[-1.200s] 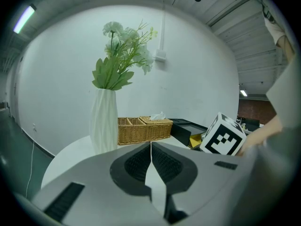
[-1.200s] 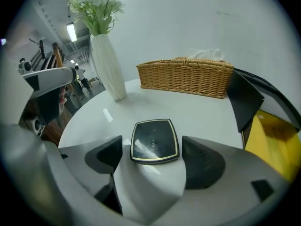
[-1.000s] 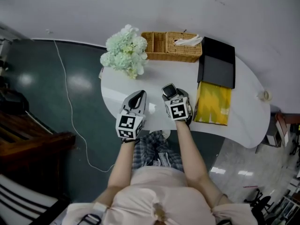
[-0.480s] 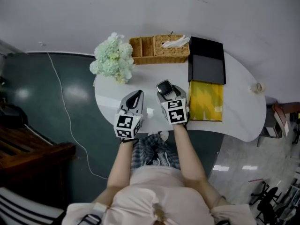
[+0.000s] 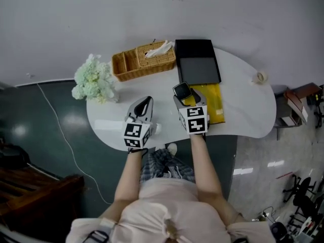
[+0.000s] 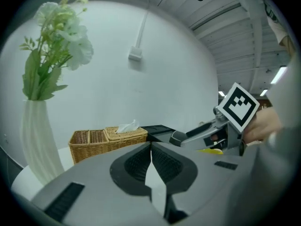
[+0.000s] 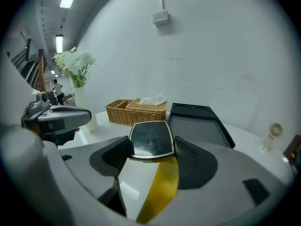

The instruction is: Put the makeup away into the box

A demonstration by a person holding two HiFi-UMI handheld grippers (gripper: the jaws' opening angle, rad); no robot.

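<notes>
Over table (image 5: 245, 110): compact (image 7: 150, 138) between right tongs (image 7: 152, 150)

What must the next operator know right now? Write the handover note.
Left gripper: shut, empty, held above the white table.
Right gripper: shut on the black, gold-trimmed compact, held above the near left edge of the open box's yellow lining.
Done: the compact is gripped and off the table.
Left: lower it into the box, open the gripper and pull clear.
</notes>
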